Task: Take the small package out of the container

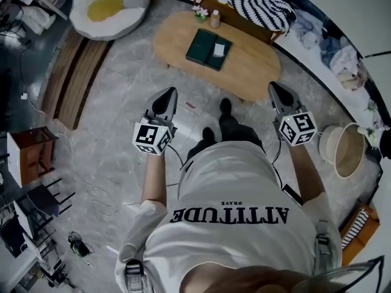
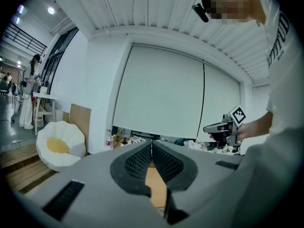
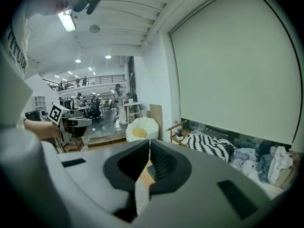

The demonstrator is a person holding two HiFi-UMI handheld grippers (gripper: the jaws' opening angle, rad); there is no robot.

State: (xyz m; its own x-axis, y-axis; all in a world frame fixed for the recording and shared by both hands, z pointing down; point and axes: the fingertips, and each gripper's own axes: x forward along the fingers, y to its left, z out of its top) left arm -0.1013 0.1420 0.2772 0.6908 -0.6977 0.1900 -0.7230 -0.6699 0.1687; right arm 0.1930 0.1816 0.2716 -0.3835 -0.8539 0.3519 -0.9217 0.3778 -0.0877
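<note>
Left gripper [image 1: 173,91] and right gripper [image 1: 272,85] pressed together, empty
We judge nothing done yet: the package [image 1: 219,49] seems to lie in the box [image 1: 201,44] on the table [image 1: 256,72], untouched

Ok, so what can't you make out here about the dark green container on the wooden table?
Head view: the dark green container is too small to tell what the white patch on it is.
Left gripper view: the shut left gripper hides the container; only a wood strip shows.
Right gripper view: the shut right gripper covers all but one dark corner of it.
</note>
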